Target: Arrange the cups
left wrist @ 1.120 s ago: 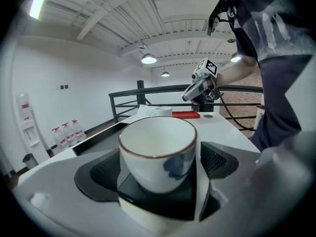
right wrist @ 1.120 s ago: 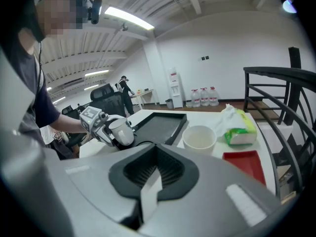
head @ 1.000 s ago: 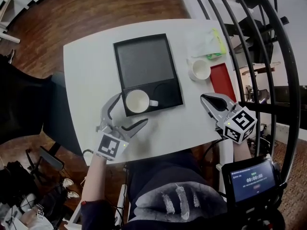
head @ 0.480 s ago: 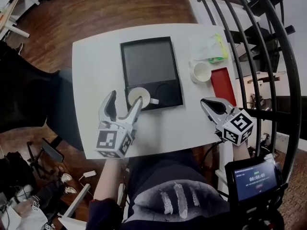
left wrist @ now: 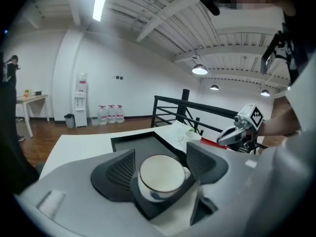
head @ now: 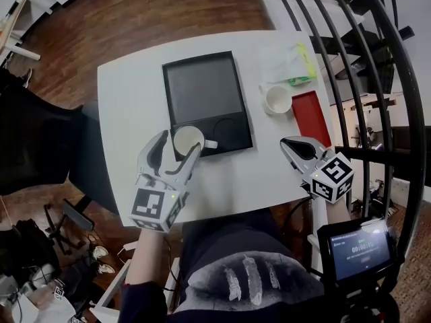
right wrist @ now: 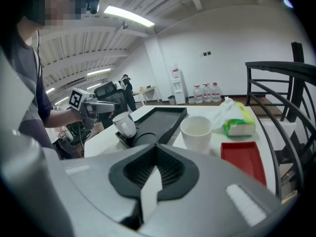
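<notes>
1 black tray (head: 202,89), 1 red tray (head: 311,116), 1 green-white pack (head: 296,62). 2 cups: handled cup (left wrist: 160,174) tilted over black tray's near edge, left gripper (head: 179,142) jaws just closing, gripping it; plain cup (head: 278,99) near table (head: 128,93) right edge. Right gripper (head: 288,142) closed, empty.

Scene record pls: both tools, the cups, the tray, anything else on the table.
left tool: jaws have just been closing, gripping white cup
white cup: tilted, at black tray's near-left corner
right tool: shut, empty, over table's near-right edge
second cup: upright on table, right of black tray
other: red tray, tissue pack, far right
</notes>
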Demonstrator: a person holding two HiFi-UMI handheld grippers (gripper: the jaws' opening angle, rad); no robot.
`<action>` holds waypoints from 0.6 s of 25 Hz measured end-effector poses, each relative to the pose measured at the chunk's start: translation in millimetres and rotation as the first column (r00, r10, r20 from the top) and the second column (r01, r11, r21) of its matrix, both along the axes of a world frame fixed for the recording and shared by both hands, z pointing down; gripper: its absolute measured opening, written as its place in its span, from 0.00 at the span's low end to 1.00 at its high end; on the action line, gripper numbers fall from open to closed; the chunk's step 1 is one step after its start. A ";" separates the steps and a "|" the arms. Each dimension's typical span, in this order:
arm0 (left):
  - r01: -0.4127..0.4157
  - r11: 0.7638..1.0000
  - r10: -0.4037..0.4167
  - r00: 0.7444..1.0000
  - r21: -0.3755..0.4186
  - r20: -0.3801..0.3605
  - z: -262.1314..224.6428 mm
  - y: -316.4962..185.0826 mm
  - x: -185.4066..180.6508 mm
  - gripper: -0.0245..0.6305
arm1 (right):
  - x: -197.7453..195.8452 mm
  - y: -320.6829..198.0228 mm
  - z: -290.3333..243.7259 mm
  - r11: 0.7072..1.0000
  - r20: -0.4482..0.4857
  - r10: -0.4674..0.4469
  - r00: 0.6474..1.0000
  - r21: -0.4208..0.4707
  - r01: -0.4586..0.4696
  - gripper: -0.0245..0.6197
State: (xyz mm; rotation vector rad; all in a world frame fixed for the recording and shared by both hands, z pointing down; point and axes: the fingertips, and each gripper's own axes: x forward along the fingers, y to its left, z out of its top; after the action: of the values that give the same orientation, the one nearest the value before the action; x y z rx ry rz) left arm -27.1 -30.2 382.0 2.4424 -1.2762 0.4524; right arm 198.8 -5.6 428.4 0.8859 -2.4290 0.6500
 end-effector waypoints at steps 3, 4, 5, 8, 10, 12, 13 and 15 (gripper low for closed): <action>-0.053 0.997 0.057 0.994 -0.051 0.090 2.4 38.0 39.6 0.53 | 9.8 -0.8 3.4 1.000 0.000 0.009 1.000 -0.012 -0.009 0.04; -0.056 0.995 0.063 0.994 -0.078 0.090 9.8 51.0 56.5 0.52 | 12.7 -1.2 5.0 1.000 0.000 0.010 1.000 -0.017 -0.010 0.04; -0.043 0.992 0.050 0.997 -0.117 0.057 20.4 61.8 72.2 0.52 | 14.5 -1.3 6.6 1.000 0.001 0.008 1.000 -0.020 -0.008 0.04; 0.064 0.978 -0.075 0.996 -0.197 -0.049 60.0 63.5 93.6 0.38 | 17.0 0.7 10.8 1.000 -0.004 -0.015 1.000 -0.025 0.014 0.04; 0.145 0.970 -0.161 0.985 -0.193 -0.068 75.4 49.1 89.9 0.38 | 17.5 4.0 11.5 0.999 -0.005 -0.030 1.000 -0.027 0.030 0.04; 0.188 0.970 -0.199 0.978 -0.153 -0.065 78.0 39.8 83.2 0.38 | 16.1 10.9 12.6 0.999 -0.012 -0.044 0.999 -0.031 0.043 0.04; 0.204 0.971 -0.212 0.976 -0.126 -0.053 77.0 36.6 79.7 0.36 | 15.7 14.3 14.1 0.998 -0.019 -0.052 0.998 -0.035 0.051 0.04; 0.238 0.967 -0.242 0.970 -0.092 -0.034 75.8 30.7 75.8 0.33 | 16.9 18.1 17.6 0.996 -0.031 -0.074 0.997 -0.047 0.072 0.04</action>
State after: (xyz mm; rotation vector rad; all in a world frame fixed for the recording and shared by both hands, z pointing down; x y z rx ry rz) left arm 48.7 0.5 457.8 2.1786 -1.4772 0.3760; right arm 215.7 12.4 446.0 0.7799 -2.3950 0.6569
